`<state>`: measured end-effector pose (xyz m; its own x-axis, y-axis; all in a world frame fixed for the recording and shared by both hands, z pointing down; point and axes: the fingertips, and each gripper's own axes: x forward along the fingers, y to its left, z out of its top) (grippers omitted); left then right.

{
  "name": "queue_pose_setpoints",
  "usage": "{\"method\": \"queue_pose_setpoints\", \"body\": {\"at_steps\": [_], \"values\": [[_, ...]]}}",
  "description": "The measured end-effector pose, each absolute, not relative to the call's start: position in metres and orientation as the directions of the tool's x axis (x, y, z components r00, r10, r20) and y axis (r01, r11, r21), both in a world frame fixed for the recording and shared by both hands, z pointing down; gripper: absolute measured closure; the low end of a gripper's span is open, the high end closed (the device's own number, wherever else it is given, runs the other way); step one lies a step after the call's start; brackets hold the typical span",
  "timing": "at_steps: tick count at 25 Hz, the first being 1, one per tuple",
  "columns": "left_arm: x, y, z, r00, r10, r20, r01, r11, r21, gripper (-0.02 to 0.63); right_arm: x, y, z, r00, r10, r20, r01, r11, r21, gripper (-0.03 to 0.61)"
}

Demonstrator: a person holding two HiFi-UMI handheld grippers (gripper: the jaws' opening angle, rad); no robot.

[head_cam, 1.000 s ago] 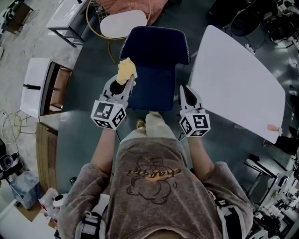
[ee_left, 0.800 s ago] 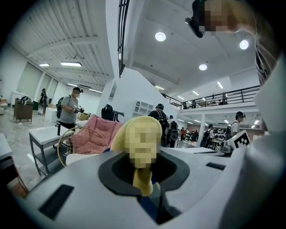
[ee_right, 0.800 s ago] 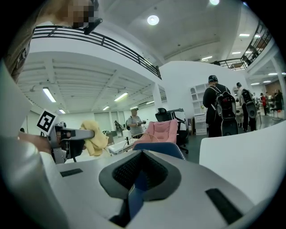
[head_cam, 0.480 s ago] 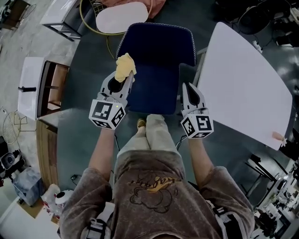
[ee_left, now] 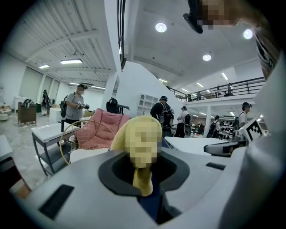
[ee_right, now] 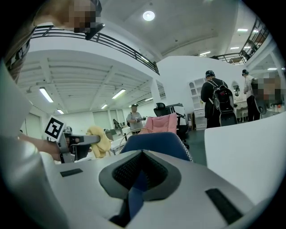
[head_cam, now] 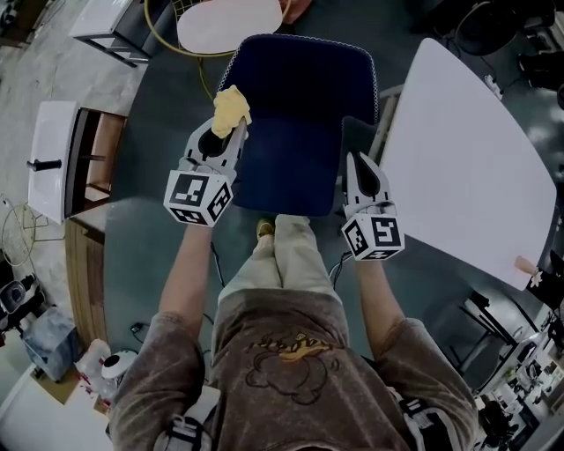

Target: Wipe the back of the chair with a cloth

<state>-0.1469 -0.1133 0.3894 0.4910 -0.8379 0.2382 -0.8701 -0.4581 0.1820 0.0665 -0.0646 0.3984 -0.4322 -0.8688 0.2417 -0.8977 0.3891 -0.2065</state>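
A dark blue chair (head_cam: pixel 300 106) stands just ahead of me, its back toward the far side. My left gripper (head_cam: pixel 234 130) is shut on a crumpled yellow cloth (head_cam: pixel 229 106), held over the chair's left edge. In the left gripper view the cloth (ee_left: pixel 134 134) bulges out above the closed jaws. My right gripper (head_cam: pixel 355 163) is shut with nothing in it, by the chair's right side. The right gripper view shows the chair's back (ee_right: pixel 156 142) in front and the yellow cloth (ee_right: pixel 102 137) off to the left.
A large white table (head_cam: pixel 458 167) lies close on the right of the chair. A white oval seat (head_cam: pixel 225 22) with a yellow hoop stands beyond the chair. A white and wooden cabinet (head_cam: pixel 57 158) is at the left. Several people stand in the hall behind.
The chair has come nearer in the head view. My left gripper with the cloth has moved a little farther along the chair's left edge. The right gripper keeps its place beside the chair.
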Motion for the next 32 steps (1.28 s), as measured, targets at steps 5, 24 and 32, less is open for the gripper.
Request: {"method": "queue_pose_setpoints", "body": {"at_steps": [5, 24, 32], "values": [[-0.157, -0.145, 0.412, 0.445, -0.853, 0.273, -0.895, -0.427, 0.126, 0.541, 0.065, -0.068, 0.401, -0.438, -0.863, 0.252, -0.896, 0.395, -0.204, 0.554], [-0.176, -0.246, 0.495, 0.341, -0.855, 0.390, -0.940, -0.306, 0.152, 0.541, 0.068, -0.088, 0.421, -0.437, -0.856, 0.278, -0.896, 0.386, -0.219, 0.554], [-0.165, -0.259, 0.501, 0.327, -0.862, 0.388, -0.943, -0.268, 0.198, 0.543, 0.073, -0.090, 0.422, -0.427, -0.860, 0.278, -0.900, 0.373, -0.227, 0.554]]}}
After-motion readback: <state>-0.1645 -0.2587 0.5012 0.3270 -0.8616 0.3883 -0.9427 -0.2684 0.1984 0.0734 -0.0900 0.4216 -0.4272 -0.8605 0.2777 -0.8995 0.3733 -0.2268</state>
